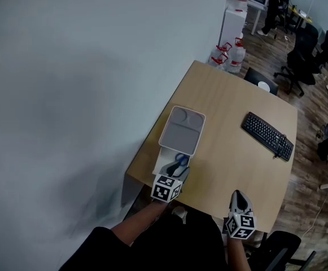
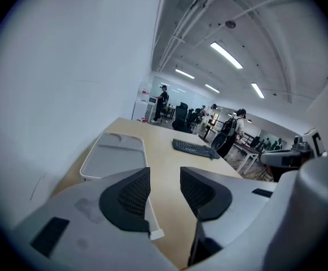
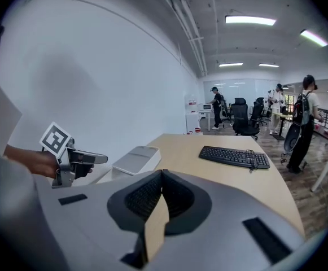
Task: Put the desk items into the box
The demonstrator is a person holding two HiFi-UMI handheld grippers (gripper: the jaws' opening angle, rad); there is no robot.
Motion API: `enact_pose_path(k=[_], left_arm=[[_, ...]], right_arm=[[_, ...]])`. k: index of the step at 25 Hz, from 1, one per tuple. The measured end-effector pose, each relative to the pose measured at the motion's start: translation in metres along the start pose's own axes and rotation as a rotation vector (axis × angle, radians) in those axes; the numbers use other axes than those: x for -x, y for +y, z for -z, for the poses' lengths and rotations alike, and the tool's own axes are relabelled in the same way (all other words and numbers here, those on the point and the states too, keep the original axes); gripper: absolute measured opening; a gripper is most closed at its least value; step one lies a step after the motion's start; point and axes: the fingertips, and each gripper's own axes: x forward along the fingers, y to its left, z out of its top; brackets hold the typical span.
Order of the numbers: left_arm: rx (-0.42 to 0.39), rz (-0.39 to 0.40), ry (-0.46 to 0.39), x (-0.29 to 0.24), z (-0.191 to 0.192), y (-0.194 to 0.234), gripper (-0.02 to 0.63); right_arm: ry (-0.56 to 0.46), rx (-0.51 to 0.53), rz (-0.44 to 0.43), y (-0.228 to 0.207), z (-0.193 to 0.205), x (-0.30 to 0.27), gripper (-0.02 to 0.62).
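Just ahead of the spread, empty left claw (image 2: 164, 180) lies the box (image 2: 113, 158).

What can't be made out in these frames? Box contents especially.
- Box contents, head view: lid and left gripper cover the opening; only a blue bit shows, too small to name.
- Box inside, left gripper view: hidden under the lid.
- White round thing at the desk's far edge, head view: too small.
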Motion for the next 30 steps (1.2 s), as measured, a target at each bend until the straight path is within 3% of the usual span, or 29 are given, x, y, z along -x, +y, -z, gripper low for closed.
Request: enact_pose_path(k=[6, 15, 19, 24, 30], left_arm=[[0.071, 0.084, -0.105, 0.04, -0.013, -0.05, 0.144], [0.12, 0.316, -0.142, 0.057, -0.019, -0.153, 0.121], [0.04, 0.363, -0.161, 0.057, -0.025, -0.193, 0.066], [-0.016, 0.35, -0.145, 0.054, -0.014, -0.22, 0.026], [-0.213, 0.288, -0.234, 0.049, -0.03, -0.258, 0.02]], right_arm=[[-0.035, -0.035, 0.092, -0.002, 0.006, 0.049, 0.06], [-0.141, -0.081, 0.216, -0.019, -0.008, 0.107, 0.06], [-0.168, -0.081, 0.248, -0.03, -0.011, 0.124, 0.06], [-0.208, -0.1, 0.242, -0.04, -0.015, 0.138, 0.06], [-0.243, -0.058, 0.236, -0.073, -0.022, 0.162, 0.06]])
